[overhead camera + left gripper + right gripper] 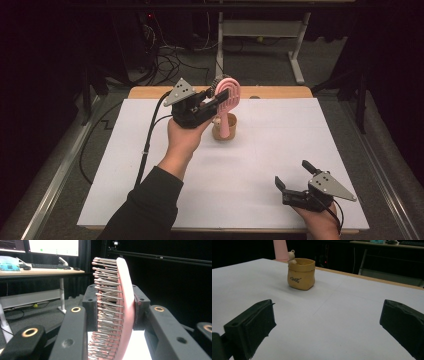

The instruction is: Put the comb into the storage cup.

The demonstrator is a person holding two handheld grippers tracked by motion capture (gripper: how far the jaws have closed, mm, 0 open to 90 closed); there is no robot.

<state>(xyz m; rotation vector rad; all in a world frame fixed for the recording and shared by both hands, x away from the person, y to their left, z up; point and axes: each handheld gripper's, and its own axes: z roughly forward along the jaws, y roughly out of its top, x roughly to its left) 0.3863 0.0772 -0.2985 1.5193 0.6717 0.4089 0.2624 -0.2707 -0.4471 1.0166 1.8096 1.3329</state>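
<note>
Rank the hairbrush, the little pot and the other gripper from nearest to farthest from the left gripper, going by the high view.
1. Hairbrush: clamped in the left gripper.
2. Pot: just below it, mid-table.
3. Right gripper: far off, near the table's front right corner.

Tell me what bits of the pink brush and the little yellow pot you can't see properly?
- Pink brush handle end: hidden inside the yellow pot in the high view.
- Brush top and bottom: cut off by the edges in the left gripper view, where the left gripper clamps it.
- Pot's writing: too small to read in the right gripper view.
- Pot's inside: hidden by its wall.
</note>
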